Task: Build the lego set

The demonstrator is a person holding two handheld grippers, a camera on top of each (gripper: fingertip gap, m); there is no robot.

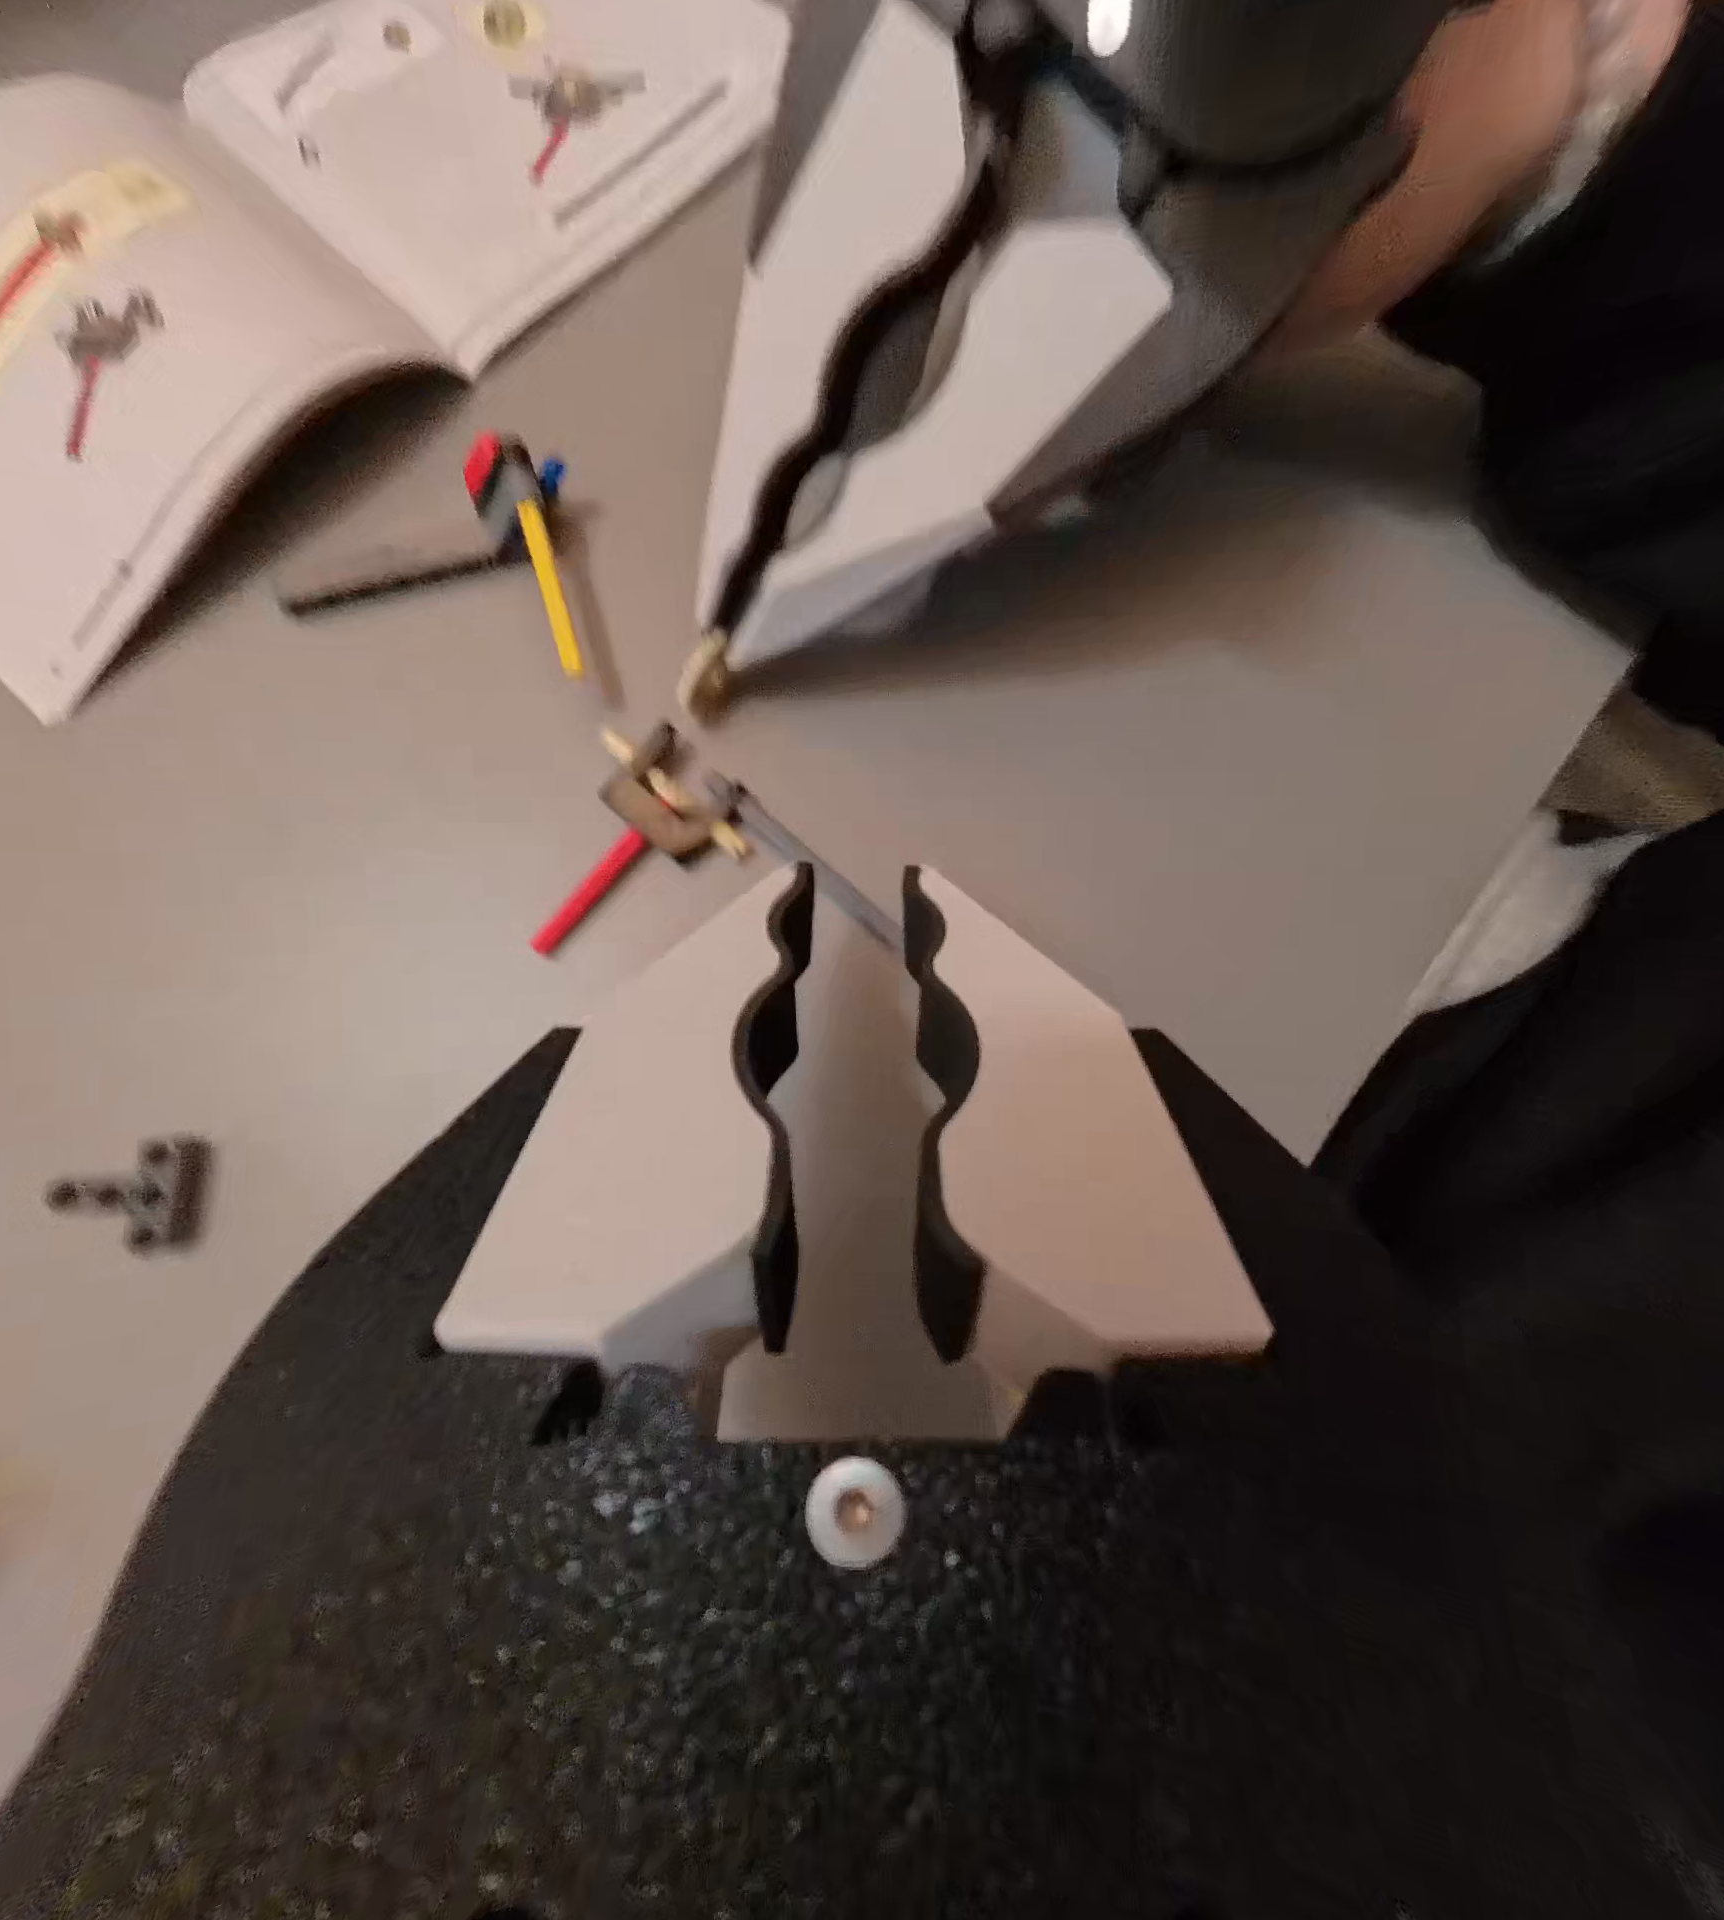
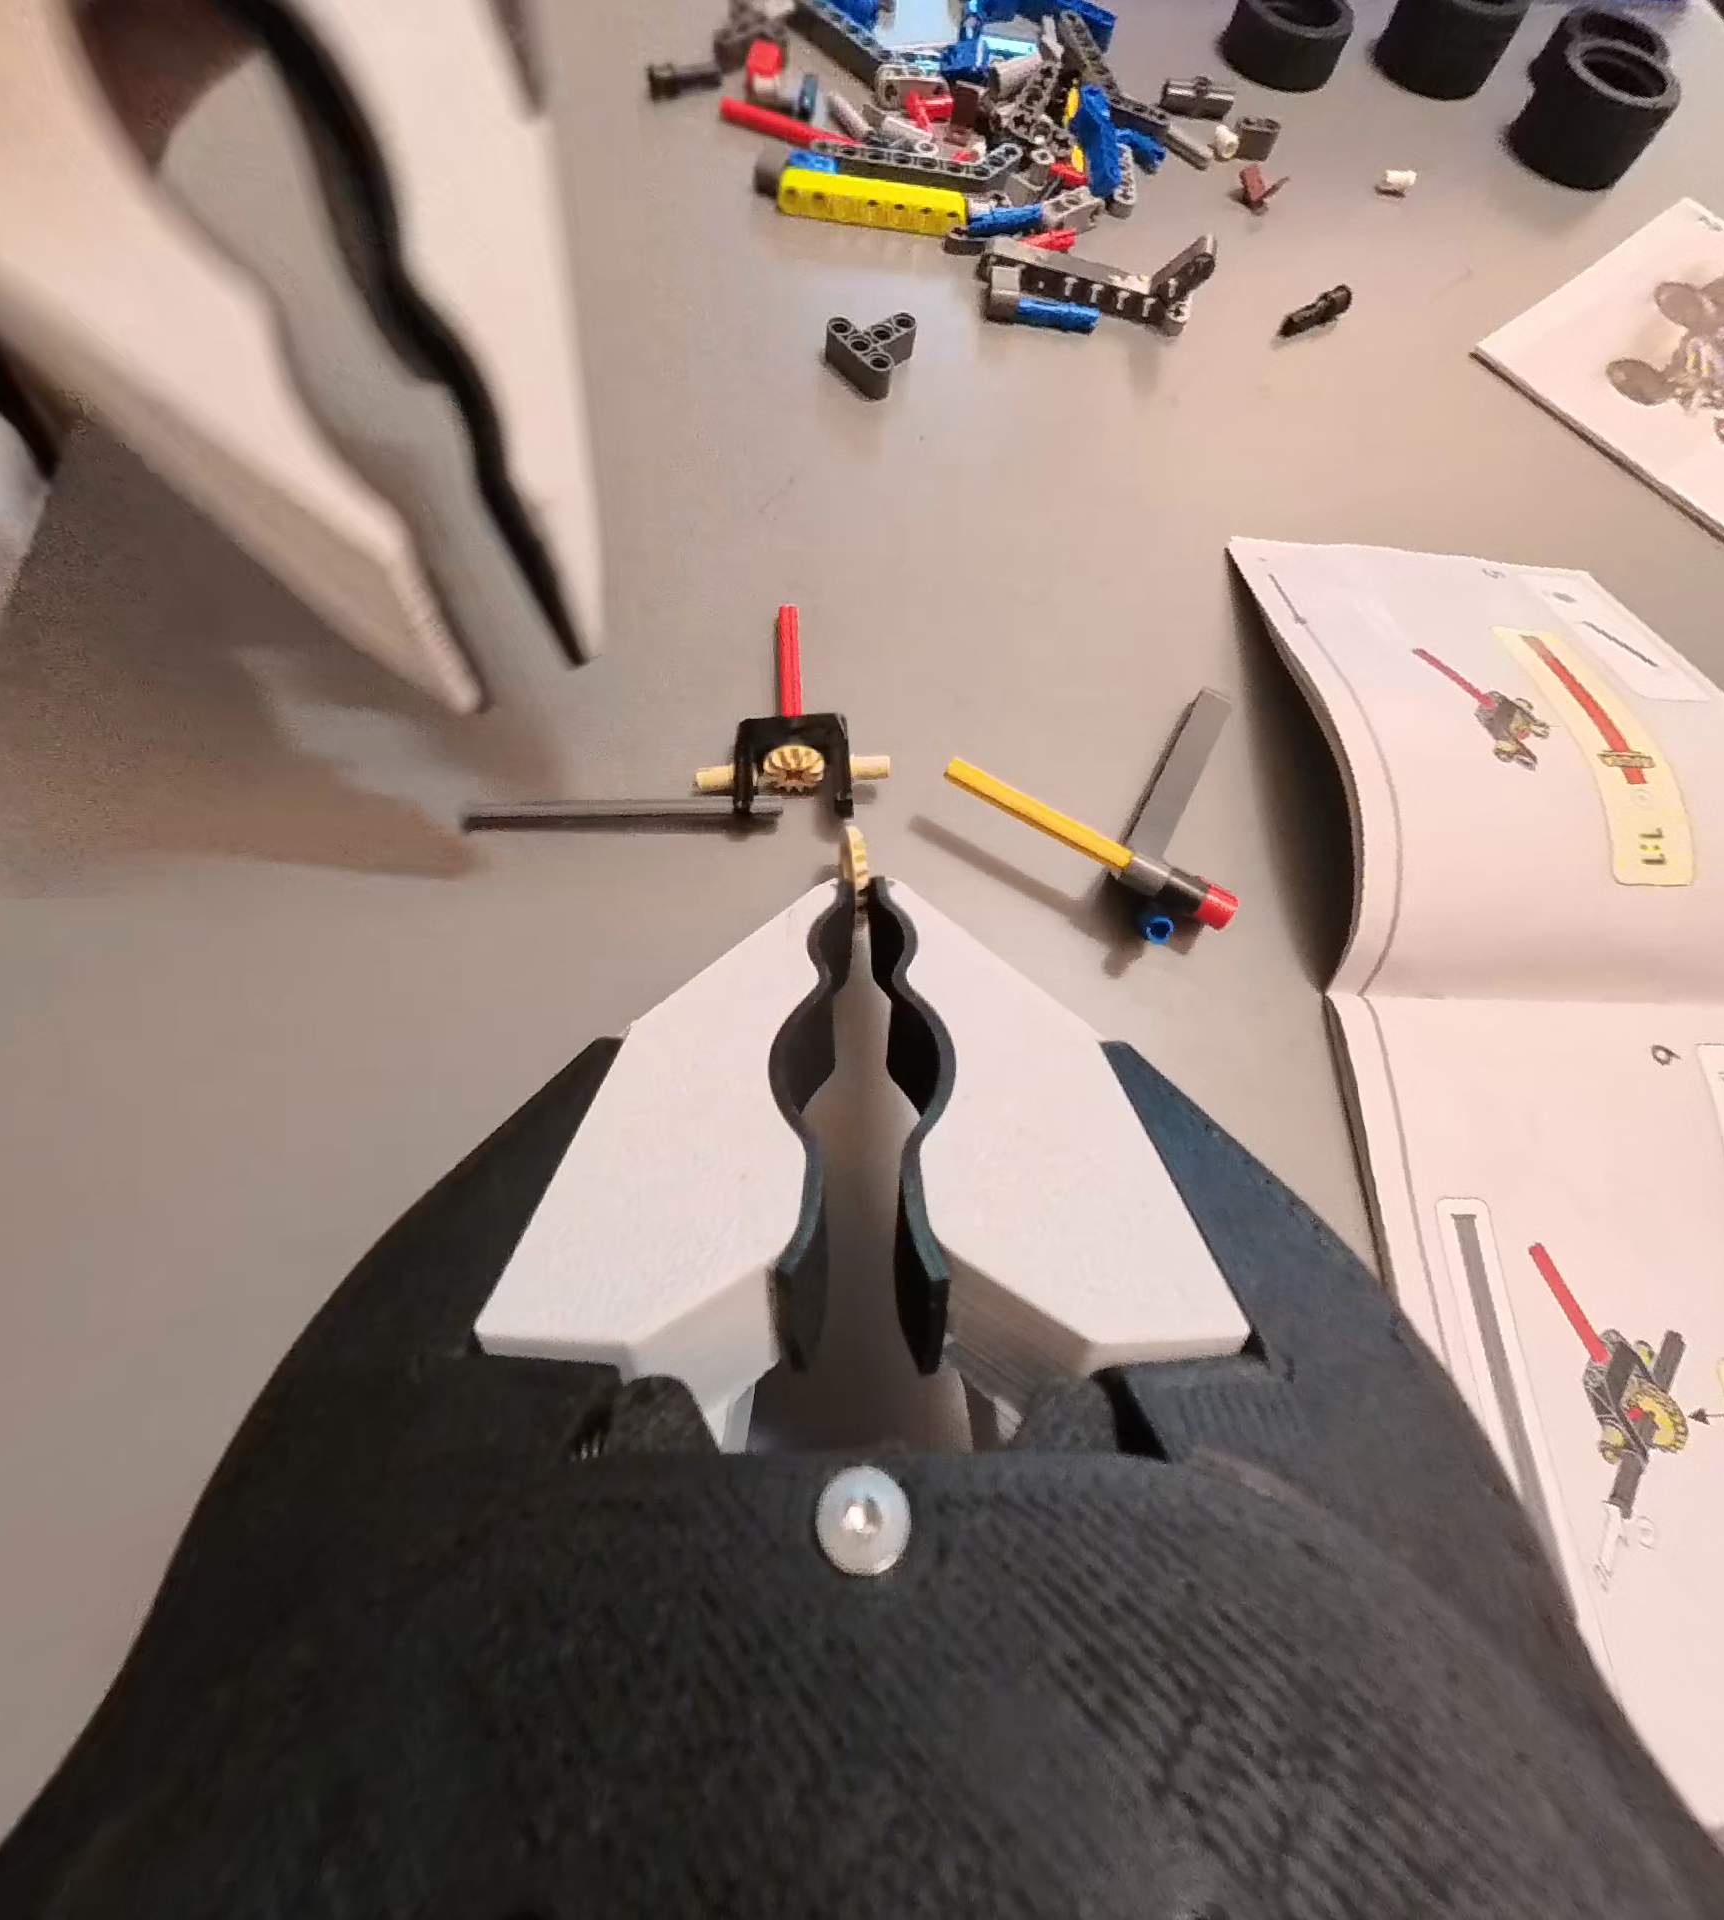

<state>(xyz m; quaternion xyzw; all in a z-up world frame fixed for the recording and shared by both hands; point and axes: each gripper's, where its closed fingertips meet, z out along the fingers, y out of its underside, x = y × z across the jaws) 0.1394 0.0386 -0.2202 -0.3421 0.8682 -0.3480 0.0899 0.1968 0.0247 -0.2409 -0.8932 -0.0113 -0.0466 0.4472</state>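
A small assembly lies on the grey table: a black frame with a tan gear, tan pins and a red axle. It also shows in the left wrist view. A long dark grey axle lies against its side. My right gripper is shut on a tan gear, held on edge just short of the assembly; in the left wrist view this gripper comes down from above with the gear. My left gripper is open, with the grey axle's end between its tips.
An open instruction booklet lies to the right, with a leaflet beyond it. A yellow axle with red, grey and blue parts lies near the assembly. A pile of loose parts, black tyres and a black L-piece lie farther back. Across from one pair of fingers to the other is roughly 7 cm. The black L-piece is about 15 cm from both grippers' fingertips. My left wrist view looks at it from another angle.
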